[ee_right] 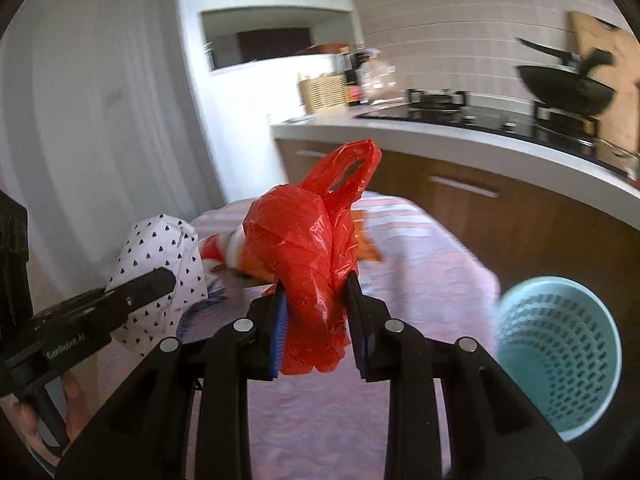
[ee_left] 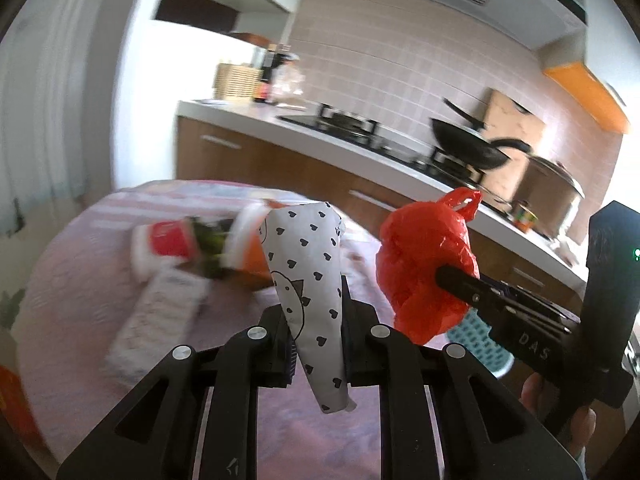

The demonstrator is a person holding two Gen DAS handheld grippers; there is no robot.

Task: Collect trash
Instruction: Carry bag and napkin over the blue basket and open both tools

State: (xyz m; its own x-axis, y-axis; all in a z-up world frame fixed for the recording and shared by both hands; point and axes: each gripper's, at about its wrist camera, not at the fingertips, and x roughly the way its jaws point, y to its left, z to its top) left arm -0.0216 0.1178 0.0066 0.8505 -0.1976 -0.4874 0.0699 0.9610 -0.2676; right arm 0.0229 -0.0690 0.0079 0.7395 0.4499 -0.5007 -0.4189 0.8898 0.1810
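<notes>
My left gripper (ee_left: 316,312) is shut on a white bag with black hearts (ee_left: 308,272) and holds it above the pink-clothed table (ee_left: 80,264). The same bag shows in the right wrist view (ee_right: 160,264), with the left gripper (ee_right: 160,280) on it. My right gripper (ee_right: 316,304) is shut on a crumpled red plastic bag (ee_right: 304,248), held above the table. That red bag also shows at the right of the left wrist view (ee_left: 424,264). A light blue mesh bin (ee_right: 560,352) stands to the right, past the table edge.
Blurred wrappers and packets (ee_left: 180,248) lie on the table beyond the bags. A kitchen counter (ee_right: 460,136) with a stove and black wok (ee_right: 568,88) runs behind. Brown cabinets (ee_right: 480,208) stand below it. A white wall is at the left.
</notes>
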